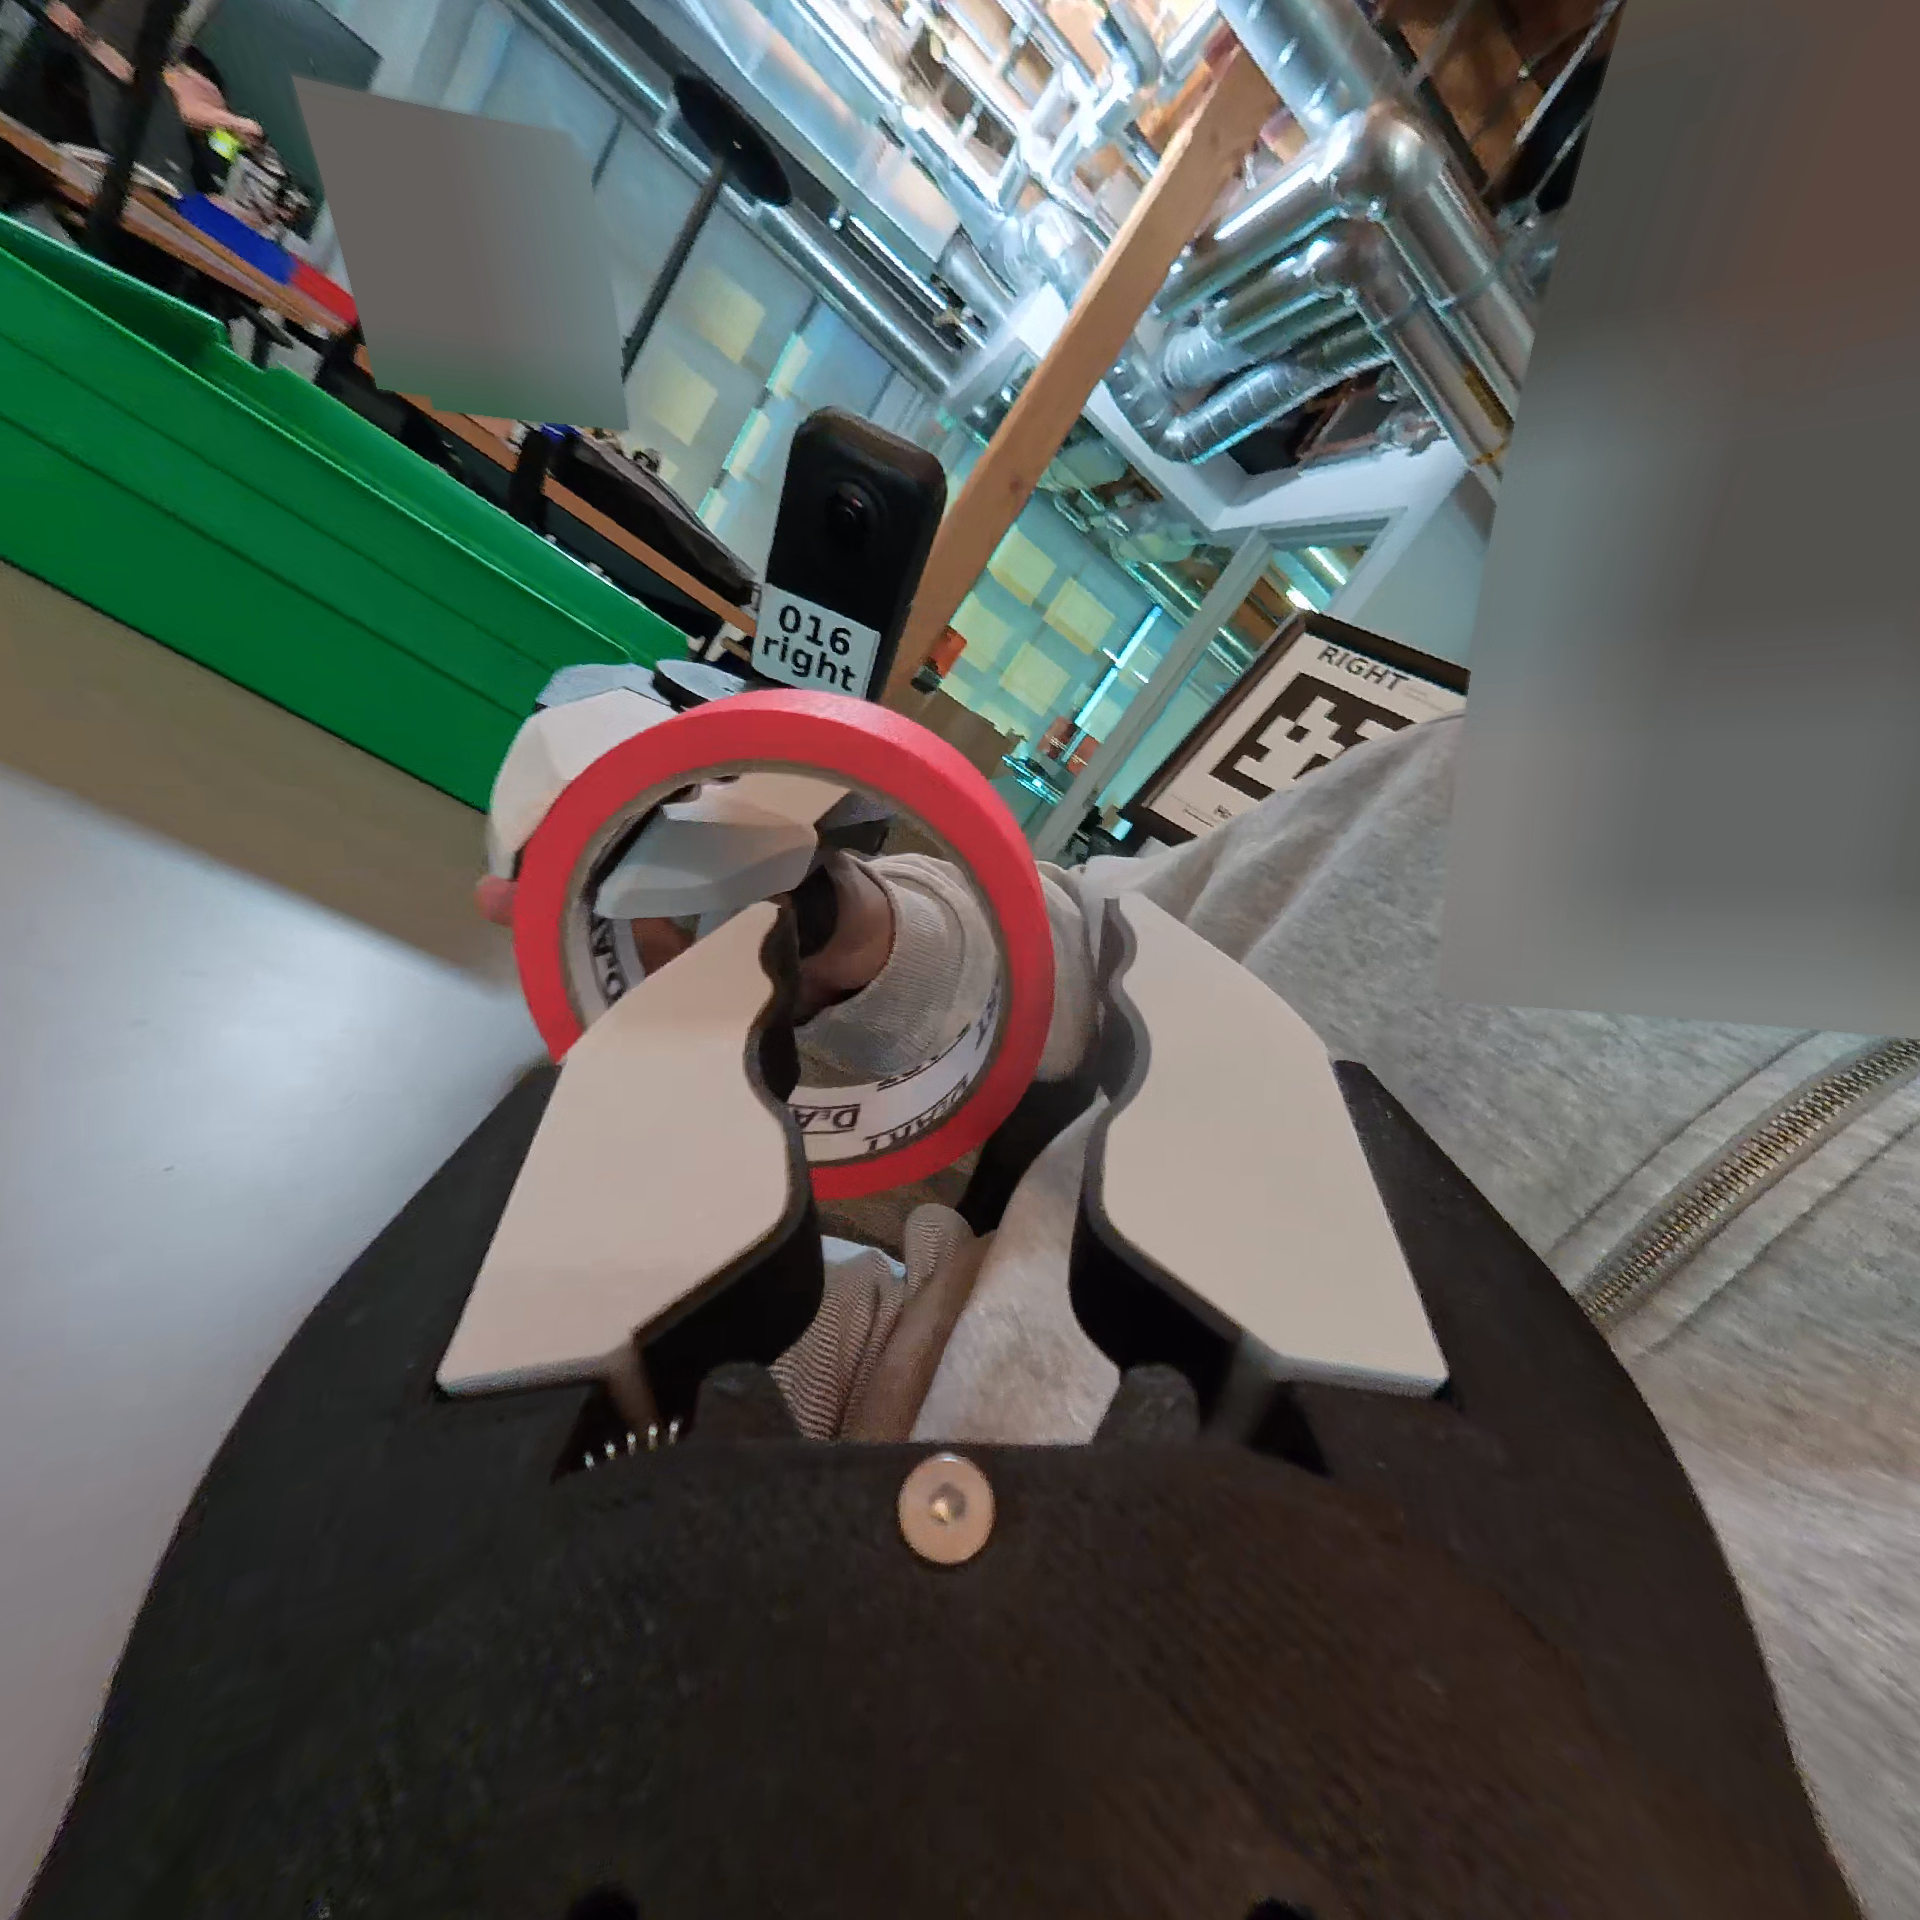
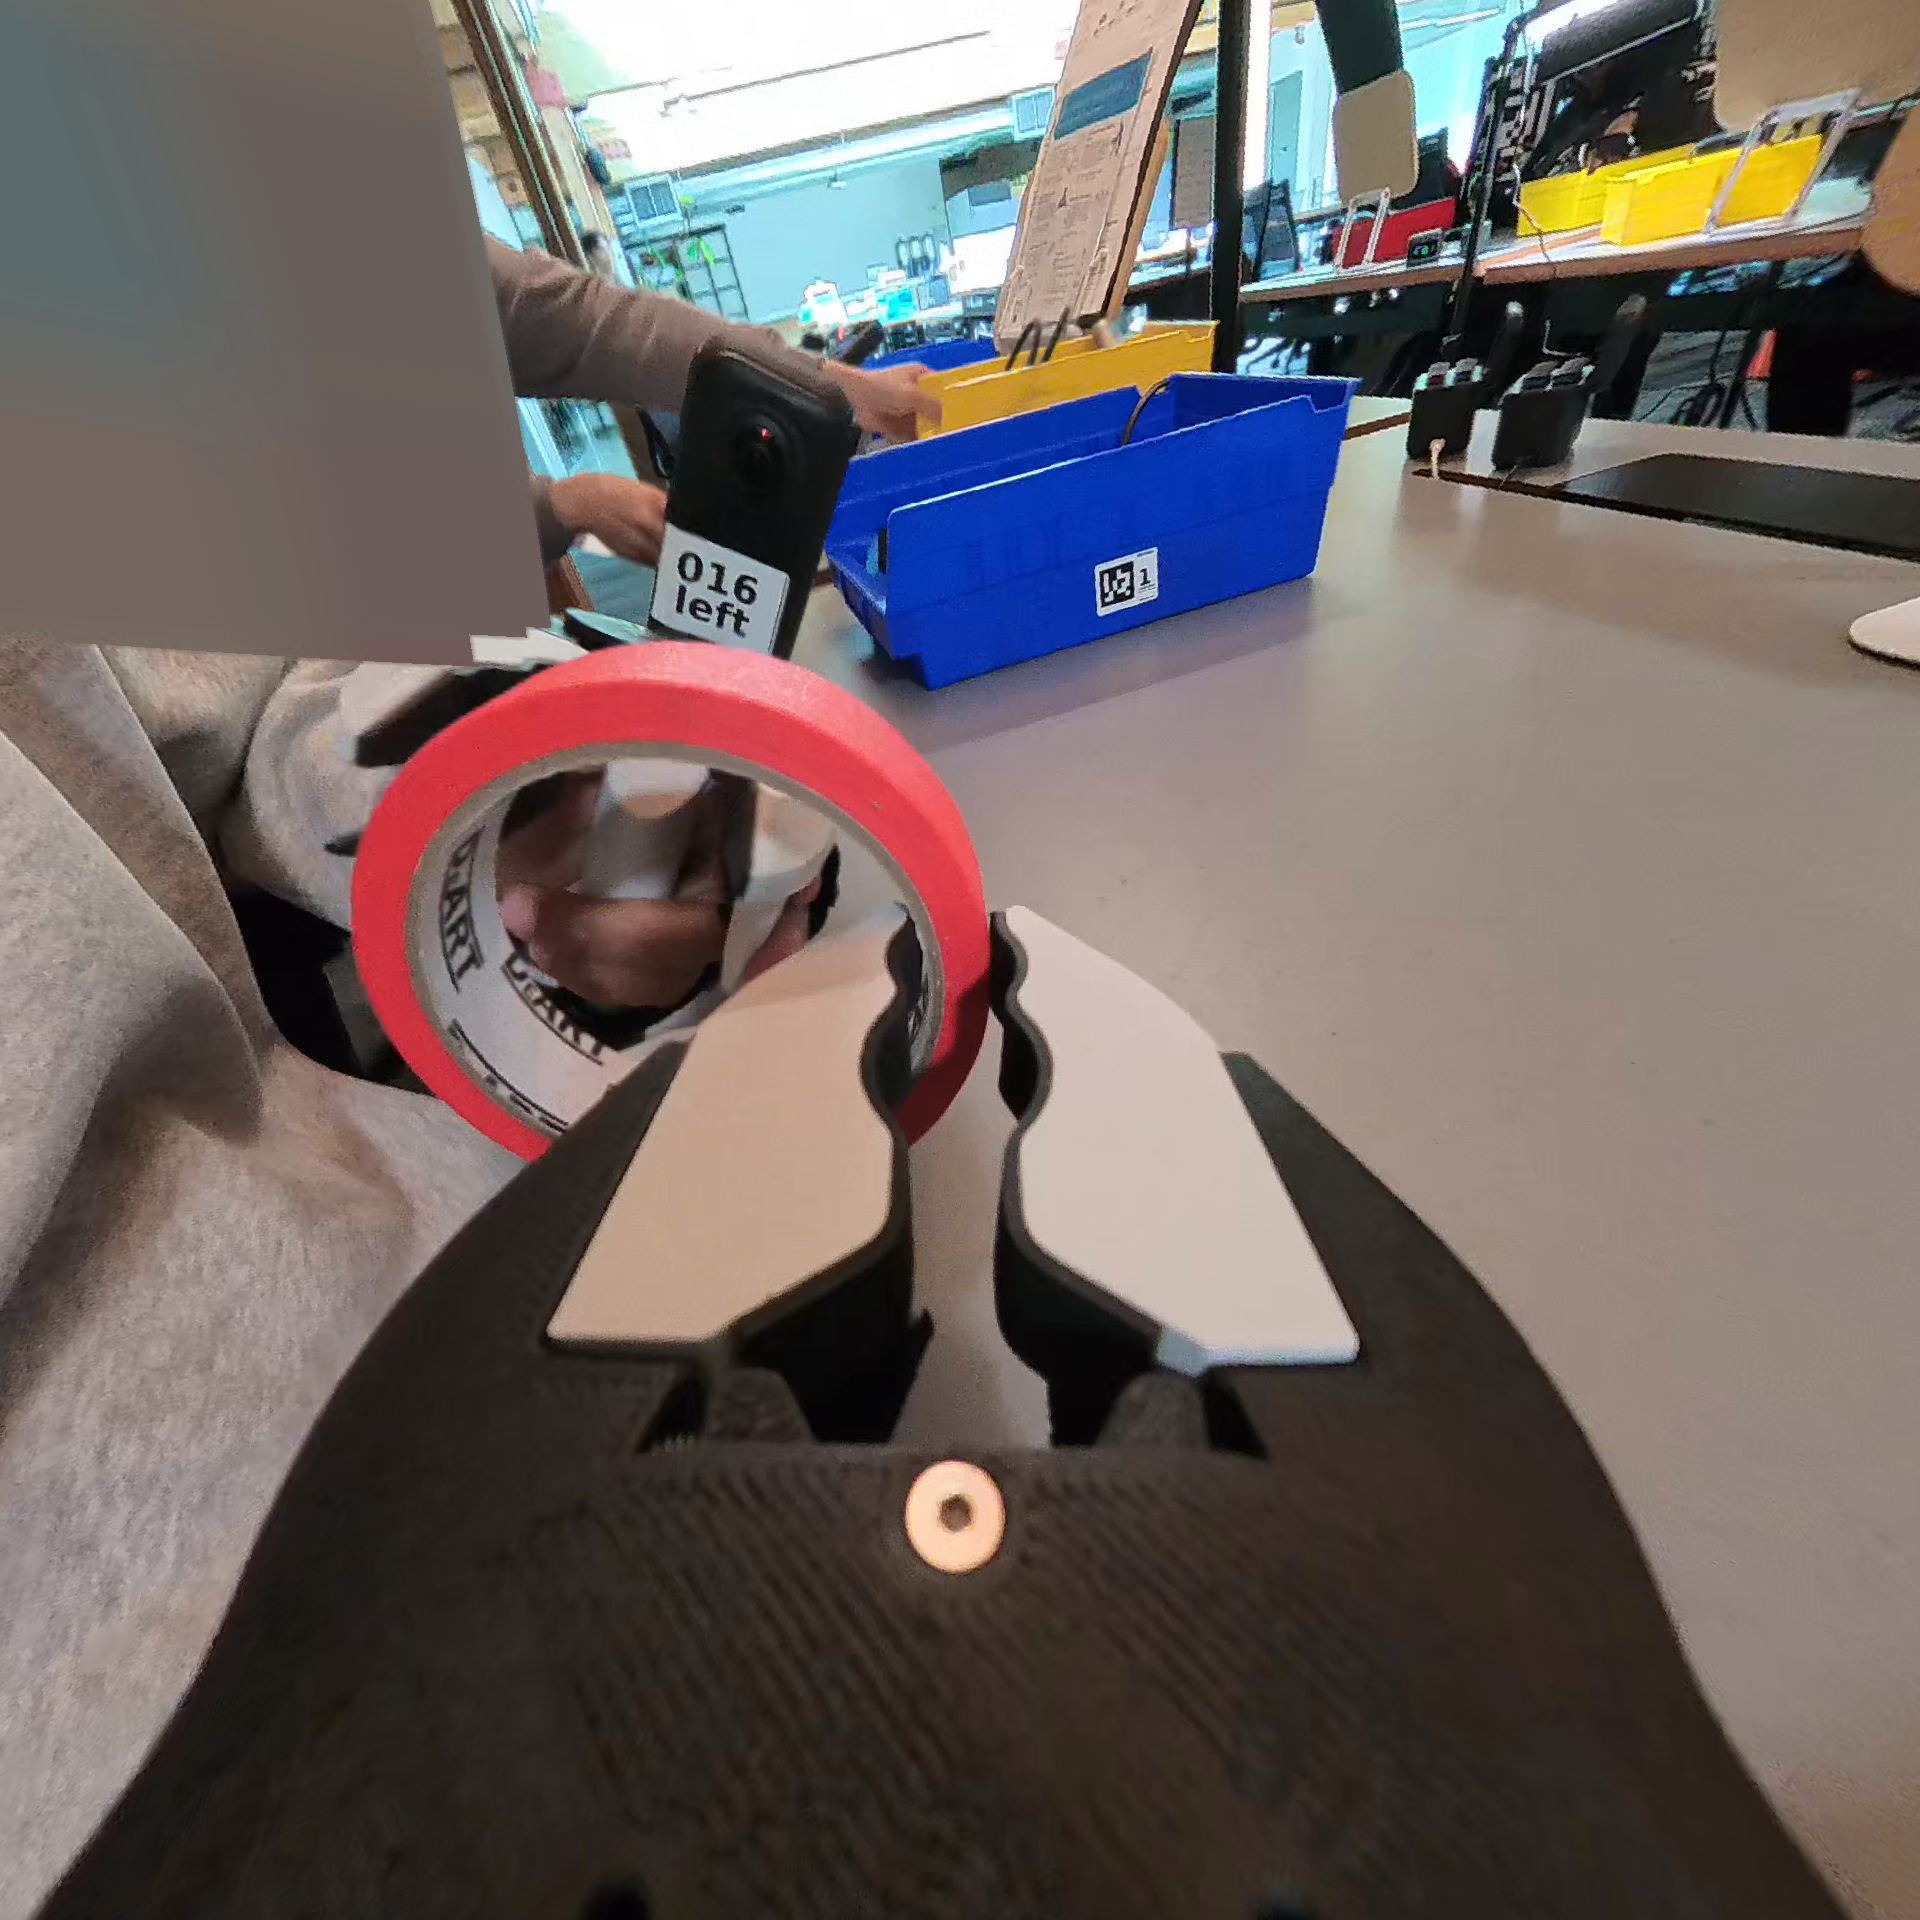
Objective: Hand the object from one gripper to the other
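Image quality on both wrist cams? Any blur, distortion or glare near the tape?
Left wrist view: strong wide-angle bending of the ceiling pipes; the red tape roll and left tool are sharp, no glare. Right wrist view: the tape roll is sharp, the hand seen through its core is soft, the bright background windows wash out, and the table is evenly lit.
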The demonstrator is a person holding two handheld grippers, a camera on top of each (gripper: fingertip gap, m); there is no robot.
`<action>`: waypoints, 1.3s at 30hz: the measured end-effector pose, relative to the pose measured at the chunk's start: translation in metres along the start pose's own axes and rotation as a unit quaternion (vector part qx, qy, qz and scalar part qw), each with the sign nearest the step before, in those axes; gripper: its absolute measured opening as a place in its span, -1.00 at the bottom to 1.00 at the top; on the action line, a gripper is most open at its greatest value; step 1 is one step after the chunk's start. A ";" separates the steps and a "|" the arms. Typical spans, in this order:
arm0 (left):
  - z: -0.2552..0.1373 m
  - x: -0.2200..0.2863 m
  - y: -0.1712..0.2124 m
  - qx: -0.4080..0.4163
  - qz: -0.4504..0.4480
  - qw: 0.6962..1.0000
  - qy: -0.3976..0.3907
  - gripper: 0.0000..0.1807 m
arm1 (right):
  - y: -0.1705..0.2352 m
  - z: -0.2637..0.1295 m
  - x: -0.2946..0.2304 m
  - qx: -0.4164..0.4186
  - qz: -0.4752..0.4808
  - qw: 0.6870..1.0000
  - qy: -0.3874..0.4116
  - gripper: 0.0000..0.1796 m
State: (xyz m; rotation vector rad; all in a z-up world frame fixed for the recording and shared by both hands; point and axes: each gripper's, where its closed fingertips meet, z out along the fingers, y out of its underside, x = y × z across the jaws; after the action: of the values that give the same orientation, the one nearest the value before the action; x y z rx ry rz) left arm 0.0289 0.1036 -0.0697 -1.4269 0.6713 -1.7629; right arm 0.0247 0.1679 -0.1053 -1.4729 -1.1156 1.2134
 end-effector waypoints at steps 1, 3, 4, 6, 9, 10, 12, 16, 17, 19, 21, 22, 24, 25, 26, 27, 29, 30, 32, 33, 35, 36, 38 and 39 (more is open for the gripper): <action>-0.001 -0.003 -0.002 0.005 0.001 1.000 -0.009 -0.34 | -0.001 -0.001 0.001 0.005 0.010 1.000 -0.002 -0.86; -0.004 -0.009 -0.007 0.021 0.006 0.999 -0.030 -0.24 | -0.002 -0.001 0.002 0.012 0.030 0.999 -0.008 -0.86; -0.004 -0.011 -0.010 0.032 0.012 0.999 -0.040 -0.11 | -0.001 -0.001 0.002 0.013 0.039 0.999 -0.011 -0.86; -0.004 -0.015 -0.015 0.052 0.035 0.996 -0.065 0.28 | 0.000 -0.001 0.001 0.012 0.057 0.998 -0.020 -0.86; 0.002 -0.016 -0.007 0.026 0.094 0.991 -0.091 0.62 | 0.001 0.001 -0.004 0.015 0.088 0.995 -0.042 -0.86; 0.005 -0.015 -0.002 0.006 0.116 0.989 -0.095 0.62 | 0.000 0.002 -0.006 0.019 0.098 0.994 -0.048 -0.86; 0.011 -0.013 0.011 -0.034 0.145 0.984 -0.094 0.62 | -0.002 0.002 -0.008 0.026 0.111 0.992 -0.056 -0.86; 0.016 -0.017 0.027 -0.073 0.147 0.981 -0.103 0.53 | -0.004 0.003 -0.011 0.033 0.109 0.991 -0.065 -0.85; 0.016 -0.018 0.029 -0.075 0.138 0.982 -0.104 0.52 | -0.005 0.003 -0.014 0.038 0.105 0.991 -0.069 -0.85; 0.016 -0.020 0.030 -0.072 0.111 0.986 -0.100 0.50 | -0.008 0.004 -0.018 0.043 0.093 0.992 -0.075 -0.85; 0.015 -0.019 0.029 -0.066 0.079 0.991 -0.087 0.48 | -0.008 0.005 -0.021 0.044 0.077 0.993 -0.076 -0.85; 0.016 -0.018 0.030 -0.065 0.063 0.993 -0.078 0.46 | -0.008 0.005 -0.022 0.044 0.067 0.994 -0.073 -0.85; 0.017 -0.017 0.033 -0.069 0.029 0.995 -0.064 0.47 | -0.008 0.005 -0.022 0.043 0.045 0.996 -0.066 -0.85; 0.017 -0.017 0.034 -0.070 0.013 0.996 -0.058 0.48 | -0.009 0.005 -0.021 0.042 0.035 0.997 -0.061 -0.85; 0.018 -0.016 0.036 -0.071 -0.007 0.996 -0.051 0.51 | -0.009 0.004 -0.021 0.041 0.024 0.997 -0.056 -0.85; 0.018 -0.016 0.036 -0.070 -0.031 0.996 -0.044 0.54 | -0.009 0.004 -0.020 0.038 0.013 0.998 -0.052 -0.85; 0.018 -0.014 0.033 -0.053 -0.088 0.994 -0.025 0.58 | -0.008 0.003 -0.019 0.030 -0.008 0.998 -0.045 -0.85; 0.017 -0.015 0.030 -0.041 -0.118 0.992 -0.016 0.58 | -0.007 0.003 -0.019 0.026 -0.020 0.999 -0.043 -0.85; 0.014 -0.015 0.024 -0.022 -0.174 0.984 0.000 0.59 | -0.006 0.003 -0.020 0.018 -0.045 0.998 -0.036 -0.85; 0.014 -0.016 0.023 -0.017 -0.199 0.980 0.006 0.60 | -0.005 0.003 -0.021 0.013 -0.060 0.998 -0.033 -0.86; 0.013 -0.016 0.024 -0.016 -0.240 0.970 0.018 0.59 | -0.004 0.004 -0.023 0.001 -0.102 0.994 -0.023 -0.86; 0.013 -0.016 0.025 -0.018 -0.257 0.966 0.023 0.59 | -0.003 0.005 -0.024 -0.007 -0.130 0.991 -0.014 -0.86; 0.014 -0.015 0.029 -0.027 -0.289 0.956 0.033 0.58 | -0.002 0.006 -0.026 -0.027 -0.198 0.980 0.008 -0.86; 0.015 -0.014 0.031 -0.032 -0.302 0.952 0.037 0.58 | -0.001 0.006 -0.028 -0.037 -0.236 0.971 0.019 -0.86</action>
State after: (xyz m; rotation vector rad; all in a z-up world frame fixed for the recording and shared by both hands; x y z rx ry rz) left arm 0.0517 0.0983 -0.0989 -1.7421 0.3421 -2.2830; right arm 0.0154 0.1415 -0.1003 -1.1847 -1.3989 0.8141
